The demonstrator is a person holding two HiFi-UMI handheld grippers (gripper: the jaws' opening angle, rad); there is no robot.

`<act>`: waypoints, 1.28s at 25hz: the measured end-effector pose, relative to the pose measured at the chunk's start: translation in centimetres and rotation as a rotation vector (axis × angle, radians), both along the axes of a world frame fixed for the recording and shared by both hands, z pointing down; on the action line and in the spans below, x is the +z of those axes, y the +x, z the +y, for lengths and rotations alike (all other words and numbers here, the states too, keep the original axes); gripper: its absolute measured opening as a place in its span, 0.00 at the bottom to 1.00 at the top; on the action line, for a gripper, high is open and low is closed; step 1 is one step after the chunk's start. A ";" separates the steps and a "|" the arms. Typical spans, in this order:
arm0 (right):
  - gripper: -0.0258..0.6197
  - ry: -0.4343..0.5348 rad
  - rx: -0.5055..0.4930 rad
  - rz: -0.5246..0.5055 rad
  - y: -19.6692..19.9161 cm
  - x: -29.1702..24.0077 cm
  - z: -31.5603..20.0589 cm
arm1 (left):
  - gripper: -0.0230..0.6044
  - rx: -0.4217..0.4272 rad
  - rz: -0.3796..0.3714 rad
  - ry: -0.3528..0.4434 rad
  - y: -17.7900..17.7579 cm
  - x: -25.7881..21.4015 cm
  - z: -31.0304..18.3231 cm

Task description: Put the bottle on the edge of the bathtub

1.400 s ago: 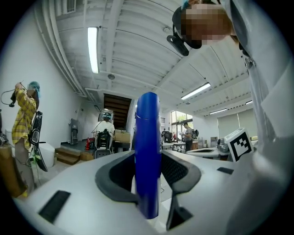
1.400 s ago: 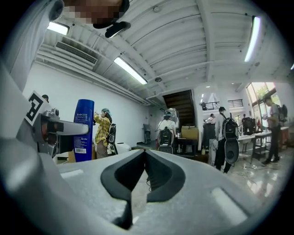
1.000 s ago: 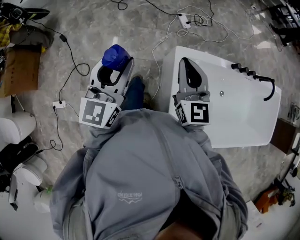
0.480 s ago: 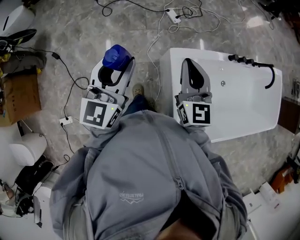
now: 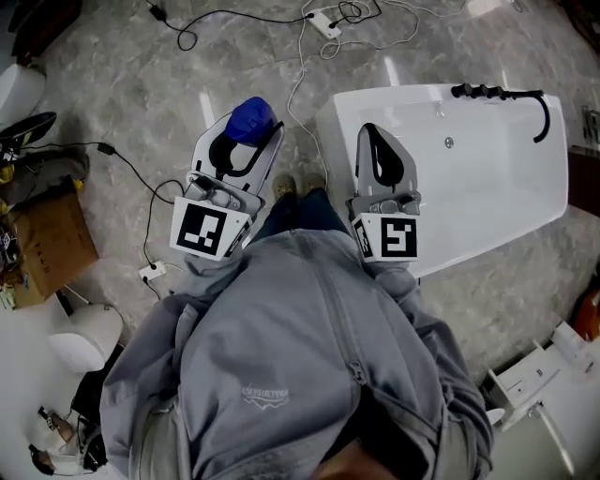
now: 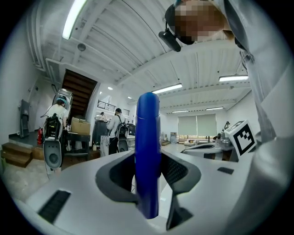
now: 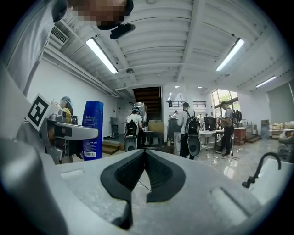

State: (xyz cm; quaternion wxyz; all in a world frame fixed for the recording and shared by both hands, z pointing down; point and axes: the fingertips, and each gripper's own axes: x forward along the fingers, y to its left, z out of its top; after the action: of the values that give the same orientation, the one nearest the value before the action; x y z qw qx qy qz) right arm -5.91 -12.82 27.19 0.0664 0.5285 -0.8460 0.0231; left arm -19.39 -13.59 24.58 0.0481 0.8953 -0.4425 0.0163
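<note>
Nearest the camera, the person's grey hooded jacket (image 5: pixel 300 356) fills the lower part of the head view, and a dark trouser leg and a shoe (image 5: pixel 284 186) show between the two arms. The square-marker cubes (image 5: pixel 208 228) sit just ahead of the sleeves.

The left gripper (image 5: pixel 246 141) hangs over the marble floor (image 5: pixel 122 103). Its jaws stand part-way apart and clamp a blue bottle (image 5: pixel 251 116). The left gripper view shows the bottle upright between the dark pads (image 6: pixel 177 170), touching both, with its rounded top well above the fingertips. The bottle is to the left of the white bathtub (image 5: pixel 511 202) and apart from its rim; a strip of floor with a thin white cable (image 5: pixel 302 122) lies between them.

The right gripper (image 5: pixel 372 136) is above the tub's near left end, its jaws pressed together with nothing between them.

The tub's basin shows a small round fitting (image 5: pixel 448 142) on its inner wall, and a black faucet (image 5: pixel 502 94) stands on the far rim.

Further off, black cables (image 5: pixel 122 164) trail over the floor, a power strip (image 5: pixel 323 21) lies beyond the tub, and a cardboard box (image 5: pixel 47 244) sits at the far left.
</note>
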 end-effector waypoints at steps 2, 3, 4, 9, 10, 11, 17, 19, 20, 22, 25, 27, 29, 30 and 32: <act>0.04 -0.020 0.018 0.003 0.2 0.8 0.2 | 0.28 0.041 -0.002 -0.021 0.6 0.9 0.0; 0.04 -0.031 0.029 0.002 0.4 1.2 0.2 | 0.28 0.060 -0.004 -0.033 0.8 1.4 -0.1; 0.04 -0.040 0.039 0.002 0.5 1.6 0.2 | 0.28 0.075 -0.006 -0.041 1.0 1.7 -0.2; 0.04 -0.028 0.014 0.006 0.6 2.5 -0.1 | 0.29 0.133 -0.007 -0.049 3.0 2.7 -1.6; 0.04 -0.021 0.005 0.007 0.7 2.7 -0.3 | 0.29 0.150 -0.010 -0.045 3.6 2.9 -2.0; 0.04 -0.015 0.000 0.006 0.9 2.8 -0.5 | 0.29 0.169 -0.015 -0.039 4.3 3.1 -2.3; 0.04 -0.005 0.026 -0.022 3.7 3.3 -1.9 | 0.29 0.275 -0.034 0.000 9.5 4.3 -4.3; 0.04 -0.007 0.038 -0.022 5.0 4.0 -2.4 | 0.29 0.306 -0.026 0.007 11.2 5.0 -4.8; 0.04 -0.005 0.046 -0.020 5.6 4.4 -2.6 | 0.29 0.324 -0.022 0.011 12.0 5.4 -5.1; 0.04 -0.009 0.062 -0.015 6.9 5.2 -2.9 | 0.28 0.365 -0.015 0.021 13.7 6.1 -5.4; 0.04 -0.022 0.081 -0.016 9.2 6.7 -3.3 | 0.28 0.412 0.003 0.024 16.5 7.3 -6.0; 0.04 -0.022 0.092 -0.015 10.7 7.5 -3.5 | 0.29 0.436 0.010 0.026 18.4 8.1 -6.4; 0.04 -0.023 0.103 -0.010 12.0 8.2 -3.7 | 0.28 0.459 0.012 0.028 20.1 8.8 -6.8; 0.04 -0.024 0.109 -0.010 12.6 8.5 -3.8 | 0.29 0.469 0.013 0.030 20.8 9.0 -6.9; 0.04 -0.022 0.122 -0.014 13.8 9.1 -4.2 | 0.28 0.488 0.010 0.037 22.2 9.7 -7.4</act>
State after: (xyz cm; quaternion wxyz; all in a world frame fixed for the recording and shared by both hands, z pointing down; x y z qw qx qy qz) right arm 7.87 -17.02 36.33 0.0650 0.5780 -0.8125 0.0402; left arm 2.77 -20.98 34.24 0.0283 0.9765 -0.2130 0.0150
